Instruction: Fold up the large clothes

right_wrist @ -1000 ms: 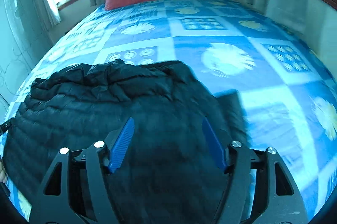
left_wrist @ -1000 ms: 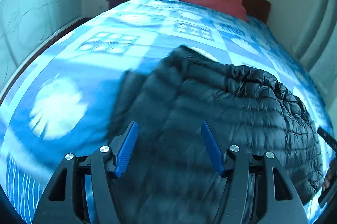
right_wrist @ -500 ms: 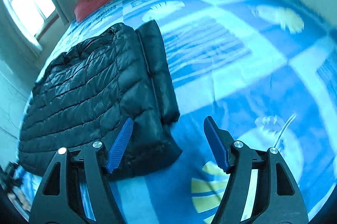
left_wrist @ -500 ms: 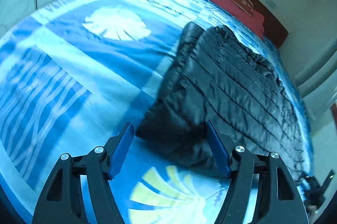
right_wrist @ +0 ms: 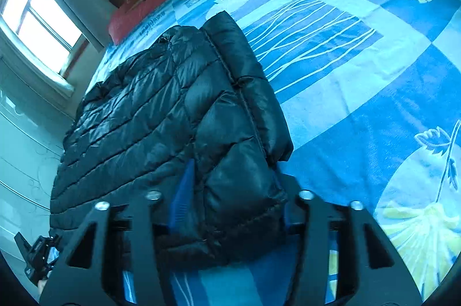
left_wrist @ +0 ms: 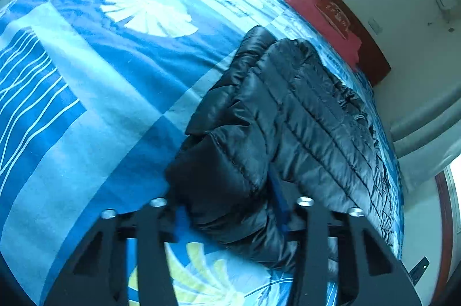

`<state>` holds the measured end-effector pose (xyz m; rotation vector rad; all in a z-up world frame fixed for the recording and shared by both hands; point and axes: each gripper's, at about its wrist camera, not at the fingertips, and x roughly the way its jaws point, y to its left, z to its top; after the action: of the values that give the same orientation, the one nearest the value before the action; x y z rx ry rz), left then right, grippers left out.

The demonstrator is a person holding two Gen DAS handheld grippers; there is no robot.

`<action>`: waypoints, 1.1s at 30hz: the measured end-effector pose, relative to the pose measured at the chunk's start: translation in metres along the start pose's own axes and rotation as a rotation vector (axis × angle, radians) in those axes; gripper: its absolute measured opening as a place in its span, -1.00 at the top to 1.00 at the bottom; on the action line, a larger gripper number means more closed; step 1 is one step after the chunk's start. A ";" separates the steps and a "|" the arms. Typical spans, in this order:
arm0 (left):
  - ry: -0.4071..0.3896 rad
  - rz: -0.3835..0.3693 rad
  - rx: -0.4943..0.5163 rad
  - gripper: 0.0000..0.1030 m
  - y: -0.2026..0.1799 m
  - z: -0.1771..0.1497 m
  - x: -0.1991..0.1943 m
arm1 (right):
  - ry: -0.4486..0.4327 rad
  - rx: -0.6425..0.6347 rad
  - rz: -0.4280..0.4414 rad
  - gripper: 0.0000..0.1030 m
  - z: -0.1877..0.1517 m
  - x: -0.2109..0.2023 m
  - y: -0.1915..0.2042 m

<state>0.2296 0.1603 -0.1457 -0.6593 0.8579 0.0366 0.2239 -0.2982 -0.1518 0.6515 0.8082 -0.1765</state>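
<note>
Two hand-held grippers, left (left_wrist: 227, 208) and right (right_wrist: 233, 199), have just closed onto near corners of the black quilted puffer jacket (left_wrist: 302, 116), whose length runs away up the blue patterned bed (left_wrist: 100, 104).

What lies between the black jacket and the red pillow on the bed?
Only bare blue bedspread lies between the black jacket and the red pillow, seen in the right wrist view.

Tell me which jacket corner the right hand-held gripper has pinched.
The near corner beside the folded-in sleeve edge: the right hand-held gripper has just closed on that end of the black puffer jacket. The left hand-held gripper clamps the opposite near corner.
</note>
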 end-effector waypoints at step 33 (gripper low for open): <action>0.018 -0.002 0.059 0.57 0.023 -0.061 -0.088 | -0.018 -0.019 0.068 0.63 -0.068 -0.096 -0.029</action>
<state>0.1221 0.1650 -0.1239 -0.6058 0.8725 0.0030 0.1050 -0.2898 -0.1313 0.6576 0.7685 -0.1121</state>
